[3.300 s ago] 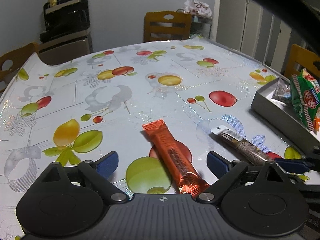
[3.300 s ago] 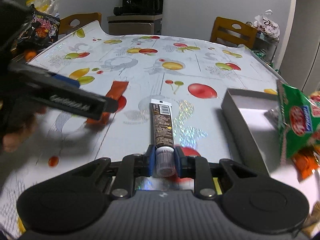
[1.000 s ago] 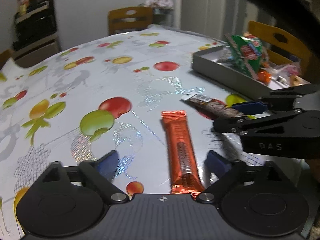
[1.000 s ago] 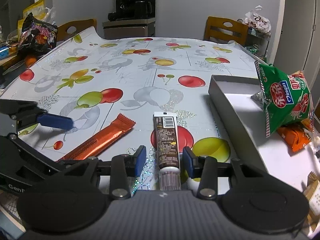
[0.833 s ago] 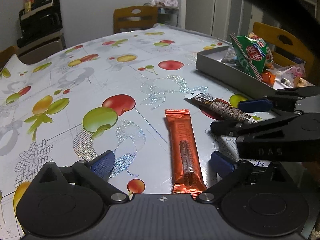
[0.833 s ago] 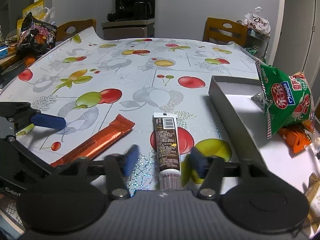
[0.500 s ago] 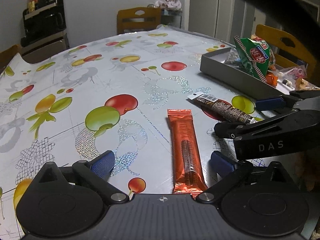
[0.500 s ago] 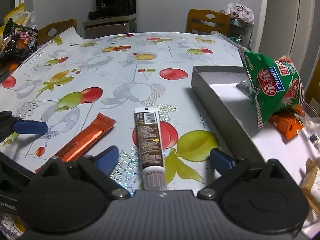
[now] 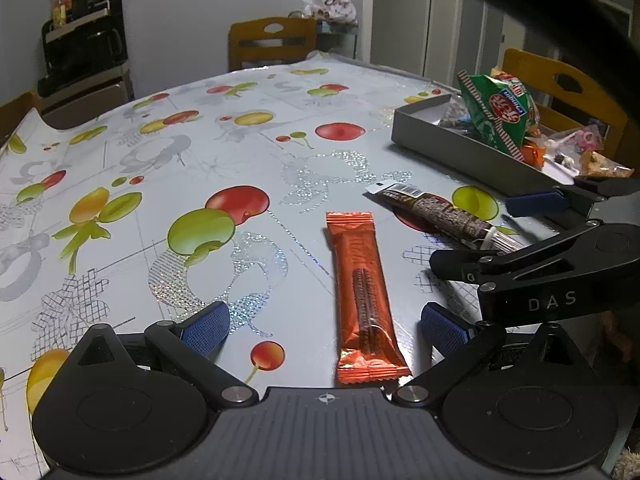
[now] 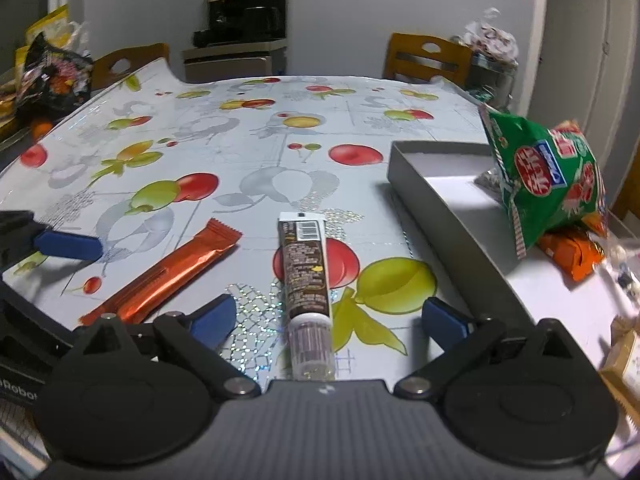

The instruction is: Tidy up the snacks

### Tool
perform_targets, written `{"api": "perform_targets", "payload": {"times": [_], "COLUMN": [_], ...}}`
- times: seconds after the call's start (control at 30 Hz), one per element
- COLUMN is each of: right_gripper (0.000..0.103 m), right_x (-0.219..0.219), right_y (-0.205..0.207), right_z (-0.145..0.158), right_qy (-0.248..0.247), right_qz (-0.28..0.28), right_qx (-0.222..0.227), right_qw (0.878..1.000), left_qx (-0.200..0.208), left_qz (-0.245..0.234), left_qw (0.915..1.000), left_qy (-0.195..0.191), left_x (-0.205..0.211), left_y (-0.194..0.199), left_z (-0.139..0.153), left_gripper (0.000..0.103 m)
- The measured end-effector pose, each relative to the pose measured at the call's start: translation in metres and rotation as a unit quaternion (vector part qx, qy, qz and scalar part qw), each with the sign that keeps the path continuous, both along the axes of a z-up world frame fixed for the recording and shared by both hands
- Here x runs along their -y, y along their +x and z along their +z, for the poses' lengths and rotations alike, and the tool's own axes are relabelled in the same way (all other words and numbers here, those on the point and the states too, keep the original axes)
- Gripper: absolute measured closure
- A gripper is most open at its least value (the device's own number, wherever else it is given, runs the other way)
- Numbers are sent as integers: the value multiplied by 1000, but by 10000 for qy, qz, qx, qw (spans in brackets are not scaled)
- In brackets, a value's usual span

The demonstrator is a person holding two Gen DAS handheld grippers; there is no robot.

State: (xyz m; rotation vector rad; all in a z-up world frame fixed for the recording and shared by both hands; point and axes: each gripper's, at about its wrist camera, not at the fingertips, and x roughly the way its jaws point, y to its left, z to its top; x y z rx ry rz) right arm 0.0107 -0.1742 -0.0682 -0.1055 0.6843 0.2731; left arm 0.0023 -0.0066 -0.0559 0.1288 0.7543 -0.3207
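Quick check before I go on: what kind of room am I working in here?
Most likely a home dining room or kitchen: a big table under a fruit-print tablecloth, wooden chairs around it, and what looks like a coffee machine on a cabinet by the wall.

A: The orange wrapper (image 9: 366, 296) at lower centre looks like glossy foil, crimped at the ends. The tablecloth (image 9: 160, 168)?

B: Smooth shiny plastic with glittery patches. The brown tube (image 10: 305, 276) is glossy with a ribbed clear cap; the grey box (image 10: 432, 204) looks like matt card.
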Motion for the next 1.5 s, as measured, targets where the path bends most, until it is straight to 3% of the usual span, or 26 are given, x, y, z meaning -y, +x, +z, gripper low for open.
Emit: {"api": "perform_targets", "payload": {"times": [0.1,0.43,0.6,0.8,0.87,1.5], "right_gripper": [19,54,62,72,77,79], "right_x": [-1,2,1,-1,-3,-13], "right_y": [-4,-7,-4,9,7,1], "right_z": [3,8,11,7,5,14], "right_qy": [-25,60,110,279,238,427], "right_qz": [170,284,354,365,354,606], "right_qx": [124,203,259,53,132,141], "right_qw": [9998,9994,9990,9989,9990,9971], "left_qx": [44,205,255,306,295,338], "left_qz": [-24,-111,-71,64,1,158], "left_qw": [10000,9997,9997,9994,9995,9990], "left_qy": [-1,-31,-9,-145,-151,-237], "left_x": [2,12,15,14,14,0], "left_y": [-2,-4,-1,6,6,4], "left_z": [1,5,6,3,4,12], "left_gripper": [6,48,59,65,79,80]}}
